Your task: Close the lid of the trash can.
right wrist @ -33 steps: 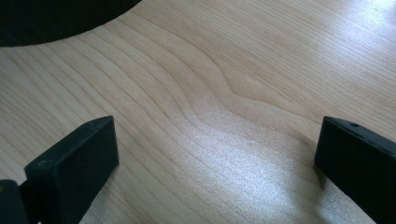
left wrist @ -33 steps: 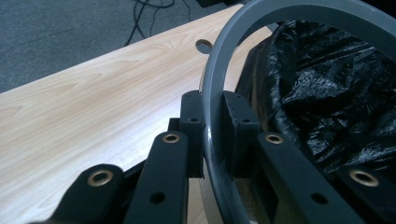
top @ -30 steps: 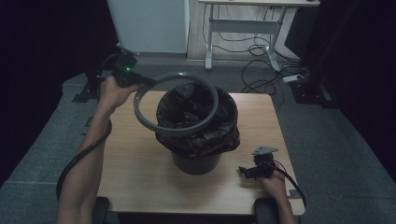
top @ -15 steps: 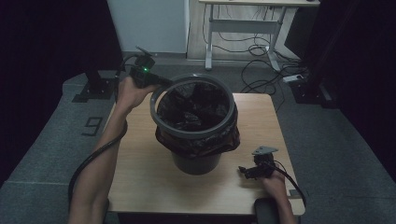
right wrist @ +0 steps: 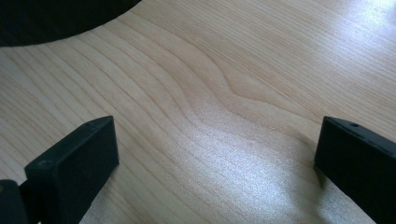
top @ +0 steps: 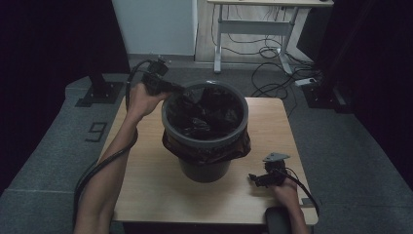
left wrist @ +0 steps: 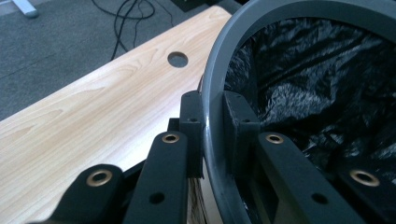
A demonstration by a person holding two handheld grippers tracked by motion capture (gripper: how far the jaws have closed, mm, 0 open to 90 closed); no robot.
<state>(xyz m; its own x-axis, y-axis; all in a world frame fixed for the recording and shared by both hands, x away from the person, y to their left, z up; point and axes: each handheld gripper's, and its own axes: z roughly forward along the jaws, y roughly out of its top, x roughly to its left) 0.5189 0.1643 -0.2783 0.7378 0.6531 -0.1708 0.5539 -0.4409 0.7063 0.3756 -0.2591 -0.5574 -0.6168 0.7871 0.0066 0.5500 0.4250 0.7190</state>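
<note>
A dark grey bin [top: 204, 170] lined with a black bag [top: 204, 109] stands in the middle of the wooden table [top: 146, 170]. A grey ring [top: 204, 141] lies level around the bin's top, over the bag. My left gripper [top: 168, 87] is at the ring's far left side, shut on it. In the left gripper view the ring [left wrist: 211, 70] passes between the two pads of that gripper [left wrist: 213, 105], with the bag [left wrist: 317, 84] inside. My right gripper [top: 255, 179] rests near the table's front right, open, with bare wood between its jaws [right wrist: 217, 149].
The table has a round cable hole [left wrist: 177, 59] beyond the bin. The bin's dark base [right wrist: 56, 18] is close ahead of the right gripper. Behind the table are a white desk frame [top: 253, 29] and cables on the floor [top: 272, 73].
The left hand brought the ring from a tilted spot left of the bin over to the right and down, so it now sits level on the bin's top. The right hand stayed put.
</note>
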